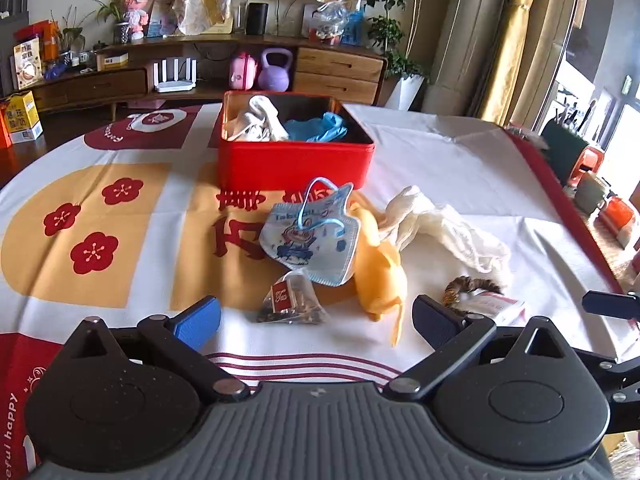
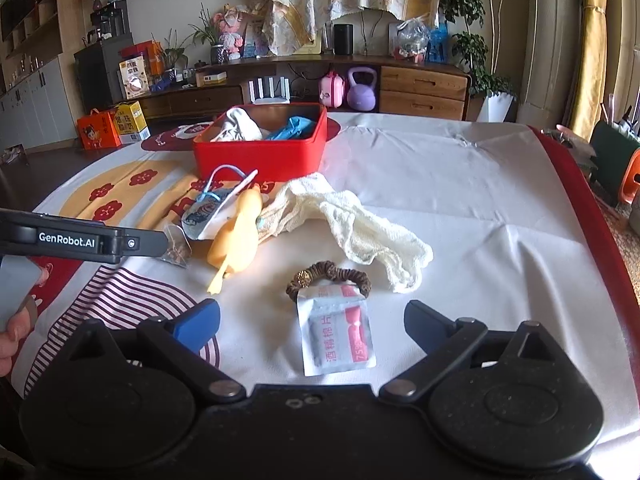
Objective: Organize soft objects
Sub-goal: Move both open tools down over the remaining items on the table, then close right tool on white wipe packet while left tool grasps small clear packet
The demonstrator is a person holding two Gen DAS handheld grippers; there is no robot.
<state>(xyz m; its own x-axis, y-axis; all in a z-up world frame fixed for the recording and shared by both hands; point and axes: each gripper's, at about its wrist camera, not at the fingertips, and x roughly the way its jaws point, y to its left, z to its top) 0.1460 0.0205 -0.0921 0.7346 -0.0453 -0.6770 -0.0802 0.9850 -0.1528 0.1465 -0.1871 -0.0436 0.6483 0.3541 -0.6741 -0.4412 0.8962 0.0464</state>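
Observation:
A red box point(image 1: 294, 166) point(image 2: 256, 158) stands mid-table holding a white cloth point(image 1: 258, 120) and a blue glove point(image 1: 318, 128). In front of it lie a printed face mask point(image 1: 310, 238) point(image 2: 208, 212), an orange soft toy point(image 1: 378, 270) point(image 2: 236, 238), a cream mesh cloth point(image 1: 444, 230) point(image 2: 360, 226), a tea bag point(image 1: 290, 300) point(image 2: 176, 246), a brown scrunchie point(image 2: 328, 274) point(image 1: 470, 284) and an alcohol pad packet point(image 2: 338, 330). My left gripper point(image 1: 316, 322) is open and empty, just short of the tea bag. My right gripper point(image 2: 312, 326) is open around the packet.
The table has a white, red and yellow printed cloth point(image 1: 460, 168). Its red right edge point(image 2: 592, 216) drops to the floor. A wooden sideboard point(image 1: 340, 66) with a purple kettlebell point(image 1: 275, 70) stands behind. The left gripper's body point(image 2: 80, 238) shows at the right view's left.

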